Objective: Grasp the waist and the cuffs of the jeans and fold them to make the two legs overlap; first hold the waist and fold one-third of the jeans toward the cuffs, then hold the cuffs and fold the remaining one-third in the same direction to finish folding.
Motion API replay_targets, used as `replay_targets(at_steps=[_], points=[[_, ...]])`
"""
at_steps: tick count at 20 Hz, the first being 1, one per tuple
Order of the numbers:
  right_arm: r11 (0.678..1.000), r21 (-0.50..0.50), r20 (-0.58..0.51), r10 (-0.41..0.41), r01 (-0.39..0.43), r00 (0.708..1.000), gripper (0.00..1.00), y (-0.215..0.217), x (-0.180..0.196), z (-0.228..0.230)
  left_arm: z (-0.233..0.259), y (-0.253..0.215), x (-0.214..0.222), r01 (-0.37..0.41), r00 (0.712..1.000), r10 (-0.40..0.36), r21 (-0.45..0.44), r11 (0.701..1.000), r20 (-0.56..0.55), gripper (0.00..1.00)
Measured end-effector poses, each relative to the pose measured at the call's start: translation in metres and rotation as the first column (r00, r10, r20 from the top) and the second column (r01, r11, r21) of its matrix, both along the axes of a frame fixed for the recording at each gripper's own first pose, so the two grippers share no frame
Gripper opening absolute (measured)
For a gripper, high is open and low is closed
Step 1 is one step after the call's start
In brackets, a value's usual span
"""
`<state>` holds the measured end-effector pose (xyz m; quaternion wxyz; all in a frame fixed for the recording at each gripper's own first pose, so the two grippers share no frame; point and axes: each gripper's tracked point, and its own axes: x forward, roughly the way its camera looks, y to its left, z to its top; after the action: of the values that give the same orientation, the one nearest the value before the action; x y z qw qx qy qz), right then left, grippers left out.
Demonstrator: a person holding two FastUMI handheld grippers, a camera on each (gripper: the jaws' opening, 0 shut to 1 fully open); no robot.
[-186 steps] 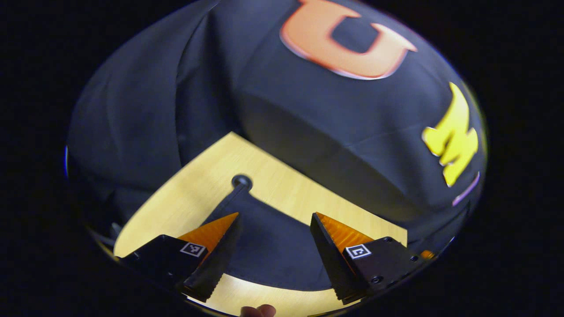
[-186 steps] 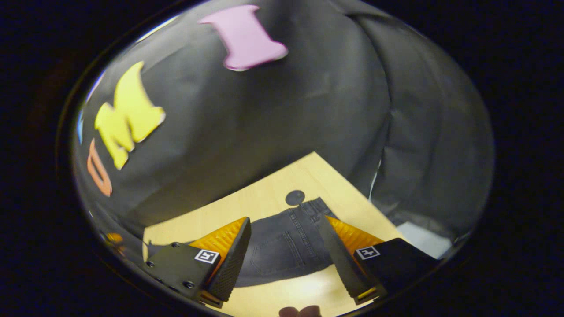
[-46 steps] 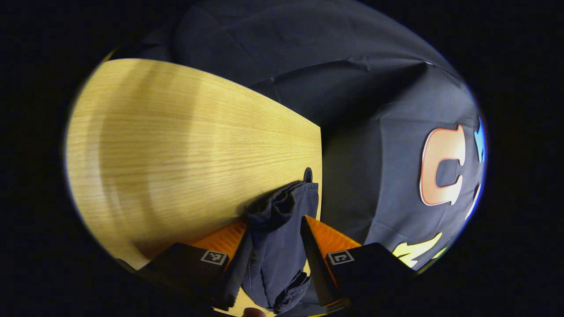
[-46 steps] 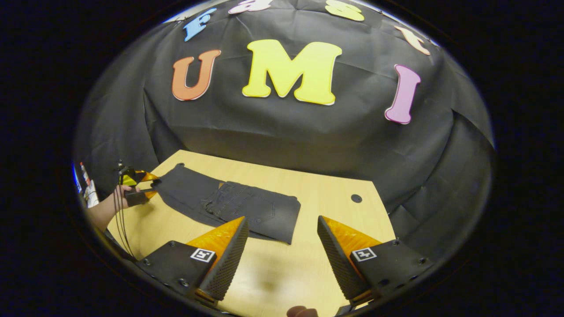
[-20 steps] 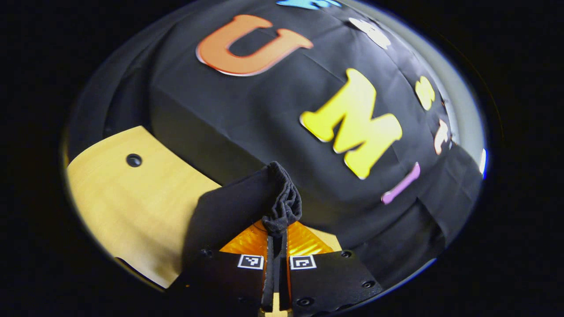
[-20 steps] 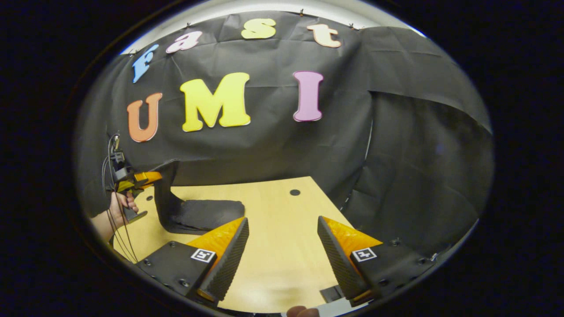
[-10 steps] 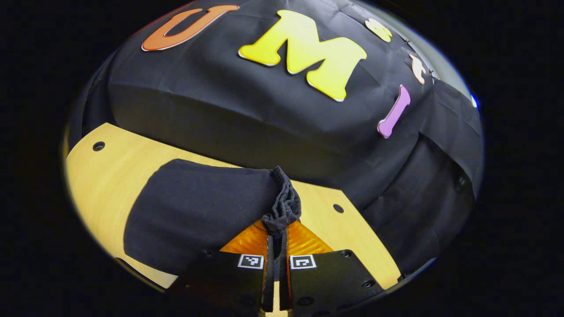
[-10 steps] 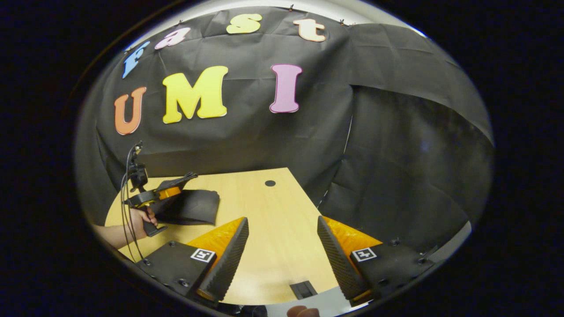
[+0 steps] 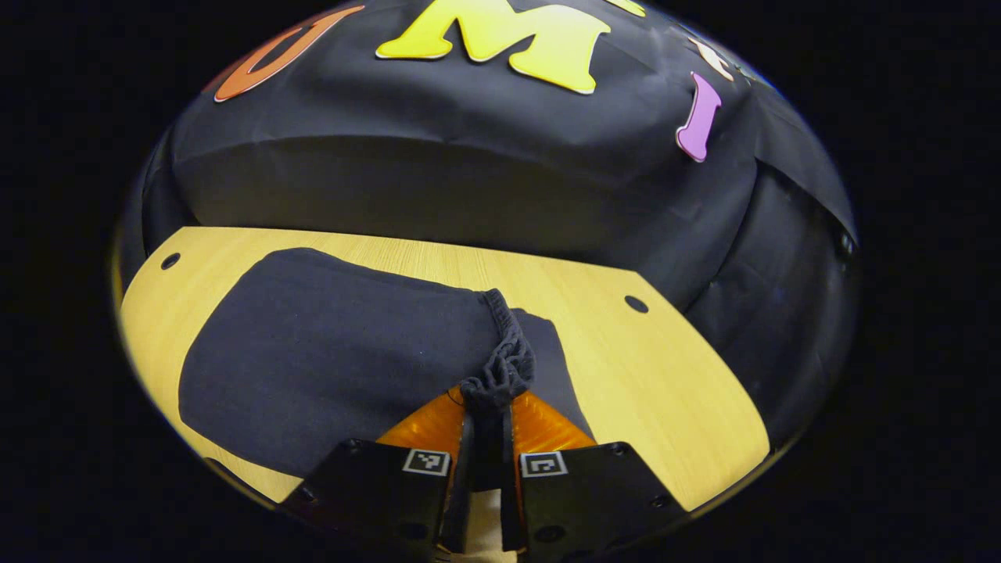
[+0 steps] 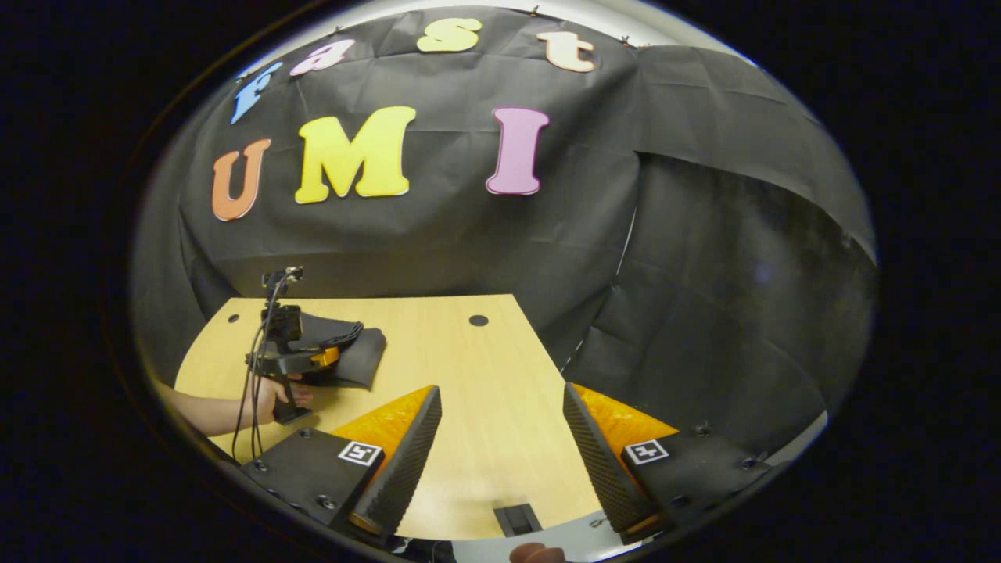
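The dark, soft jeans (image 9: 328, 344) lie folded in a rounded slab on the pale wood-grain table (image 9: 649, 375), their bunched cuffs (image 9: 500, 367) pinched by the left gripper (image 9: 486, 407), while the right gripper (image 10: 500, 438) (ridged pads apart, holding nothing) hovers above bare tabletop.

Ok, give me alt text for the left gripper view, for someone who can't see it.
The left gripper is shut on a bunched edge of the dark folded jeans, which spread over the light wooden table. The booth's black cloth wall rises behind the table.
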<state>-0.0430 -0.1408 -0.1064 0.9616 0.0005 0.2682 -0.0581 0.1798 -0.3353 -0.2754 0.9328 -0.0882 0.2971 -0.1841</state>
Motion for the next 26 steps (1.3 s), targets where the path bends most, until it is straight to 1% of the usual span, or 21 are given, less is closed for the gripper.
replay_targets(at_steps=[1,2,3,4,5,7,9,10,11,13,14,16,17,19,20,21,22,23,25,26], points=[[1.000,0.000,0.002,0.006,-0.006,1.000,0.94,0.003,0.000,0.001,0.001,-0.003,0.001,0.014,1.000,-0.014,0.012,1.000,0.004,0.17],[1.000,0.005,0.002,0.012,-0.013,1.000,0.94,0.005,0.000,-0.001,0.003,-0.012,-0.001,0.034,0.999,-0.034,0.001,0.999,0.004,0.33],[1.000,0.011,0.001,0.016,-0.016,1.000,0.96,0.008,0.002,-0.001,0.007,-0.017,-0.005,0.047,0.999,-0.047,0.000,0.999,0.007,0.55],[1.000,0.023,0.001,0.020,-0.020,1.000,0.96,0.012,0.003,-0.002,0.007,-0.020,-0.006,0.045,0.999,-0.045,0.006,0.999,0.012,0.78],[0.999,0.035,0.012,0.026,-0.026,1.000,0.94,0.017,0.007,0.002,0.012,-0.021,-0.011,0.056,0.998,-0.056,0.000,0.998,0.005,1.00],[0.998,0.041,0.053,0.041,-0.043,0.998,0.94,0.027,0.018,0.013,0.025,-0.025,-0.026,0.076,0.997,-0.077,-0.039,0.996,-0.022,1.00],[0.996,0.050,0.101,0.070,-0.076,0.992,0.94,0.042,0.032,0.024,0.051,-0.023,-0.043,0.087,0.996,-0.090,-0.092,0.992,-0.026,1.00],[0.993,0.063,0.132,0.089,-0.098,0.987,0.99,0.053,0.041,0.031,0.072,-0.017,-0.048,0.087,0.996,-0.088,-0.110,0.990,-0.006,1.00],[0.990,0.074,0.162,0.106,-0.119,0.981,0.99,0.064,0.051,0.039,0.093,-0.008,-0.052,0.087,0.996,-0.084,-0.120,0.989,0.025,1.00],[0.981,0.099,0.232,0.137,-0.164,0.963,0.94,0.091,0.073,0.057,0.148,0.025,-0.057,0.058,0.991,-0.044,-0.112,0.992,0.128,1.00],[0.976,0.110,0.268,0.151,-0.185,0.951,0.96,0.106,0.085,0.067,0.179,0.045,-0.059,0.035,0.982,-0.015,-0.106,0.994,0.188,1.00],[0.962,0.117,0.333,0.194,-0.245,0.923,0.96,0.139,0.104,0.088,0.242,0.084,-0.057,-0.025,0.951,0.049,-0.081,0.996,0.305,0.98],[0.957,0.117,0.359,0.208,-0.265,0.910,0.94,0.154,0.110,0.098,0.270,0.103,-0.059,-0.060,0.933,0.082,-0.072,0.996,0.350,0.98],[0.946,0.129,0.409,0.222,-0.297,0.885,0.96,0.179,0.124,0.120,0.323,0.145,-0.062,-0.140,0.891,0.150,-0.056,0.989,0.428,1.00],[0.945,0.128,0.431,0.221,-0.302,0.875,0.96,0.191,0.129,0.129,0.343,0.163,-0.065,-0.175,0.867,0.177,-0.048,0.983,0.465,0.98],[0.943,0.125,0.457,0.220,-0.307,0.862,0.96,0.203,0.132,0.137,0.361,0.177,-0.069,-0.207,0.842,0.196,-0.033,0.978,0.503,0.98],[0.944,0.114,0.482,0.220,-0.309,0.848,0.94,0.214,0.134,0.144,0.374,0.183,-0.073,-0.239,0.815,0.209,-0.015,0.971,0.540,1.00],[0.947,0.097,0.501,0.218,-0.305,0.837,0.94,0.221,0.135,0.148,0.385,0.195,-0.080,-0.274,0.793,0.226,0.000,0.962,0.566,0.98],[0.948,0.072,0.520,0.230,-0.311,0.822,0.94,0.238,0.131,0.150,0.397,0.220,-0.094,-0.318,0.767,0.260,-0.004,0.948,0.586,0.98],[0.947,0.063,0.526,0.236,-0.315,0.817,0.94,0.246,0.130,0.151,0.399,0.224,-0.097,-0.338,0.761,0.278,-0.007,0.941,0.586,0.98]])
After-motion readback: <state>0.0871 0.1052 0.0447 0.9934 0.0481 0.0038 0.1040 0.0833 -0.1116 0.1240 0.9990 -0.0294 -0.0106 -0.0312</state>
